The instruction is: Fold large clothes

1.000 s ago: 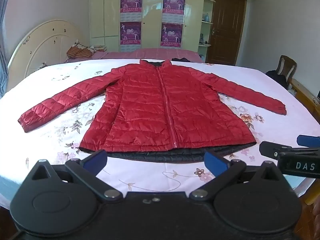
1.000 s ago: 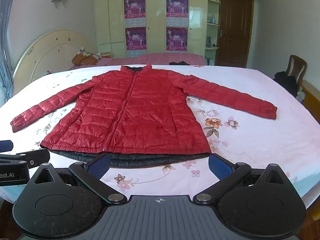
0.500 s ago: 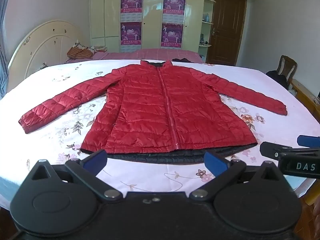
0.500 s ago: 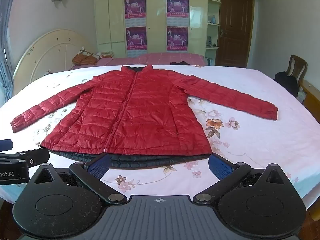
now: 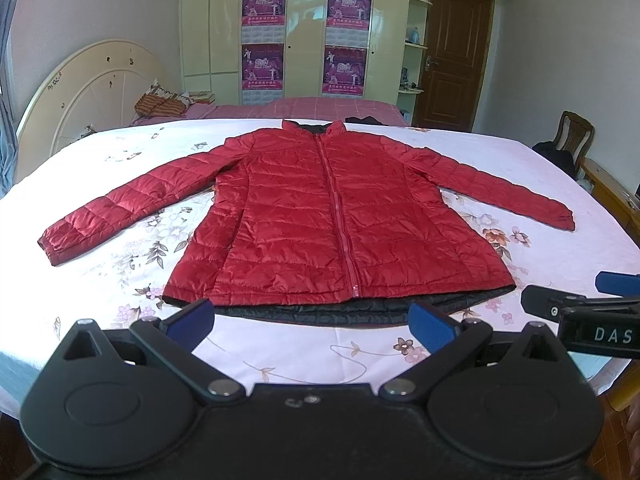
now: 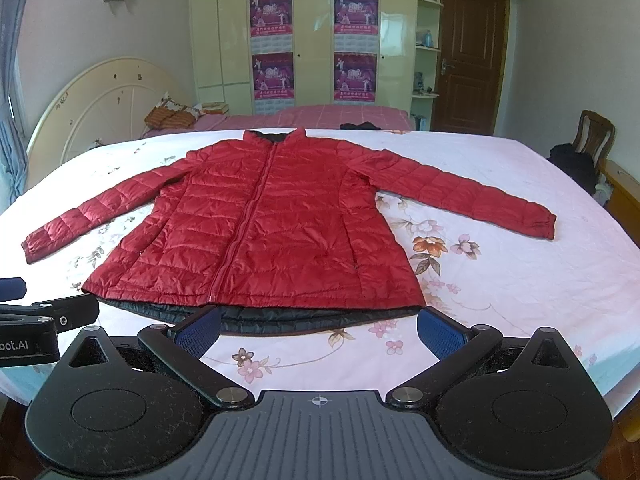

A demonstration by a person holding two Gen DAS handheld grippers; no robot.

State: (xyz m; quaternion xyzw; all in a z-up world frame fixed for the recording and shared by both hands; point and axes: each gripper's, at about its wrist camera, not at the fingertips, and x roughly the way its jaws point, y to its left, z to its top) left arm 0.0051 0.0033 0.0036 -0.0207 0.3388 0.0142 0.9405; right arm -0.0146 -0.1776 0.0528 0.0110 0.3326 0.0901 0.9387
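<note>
A red quilted jacket (image 5: 320, 216) (image 6: 272, 224) lies flat and zipped on the floral bedsheet (image 5: 100, 264) (image 6: 500, 280), both sleeves spread wide, collar at the far side. Its black lining shows below the near hem. My left gripper (image 5: 312, 322) hovers open just short of the hem's middle, nothing between its blue pads. My right gripper (image 6: 320, 328) is open too, level with the hem and holding nothing. Each gripper shows at the edge of the other's view: the right one (image 5: 580, 312) and the left one (image 6: 44, 312).
A cream headboard (image 5: 88, 96) stands far left. Behind the bed are a pink-covered bed (image 6: 320, 116), a wardrobe with purple posters (image 5: 304, 36) and a brown door (image 6: 470, 60). A wooden chair (image 6: 592, 140) with dark clothes sits at right, beside a wooden edge (image 5: 612, 192).
Both grippers have drifted slightly; the jacket sits a touch farther right in the left view. Nothing was gripped or let go.
</note>
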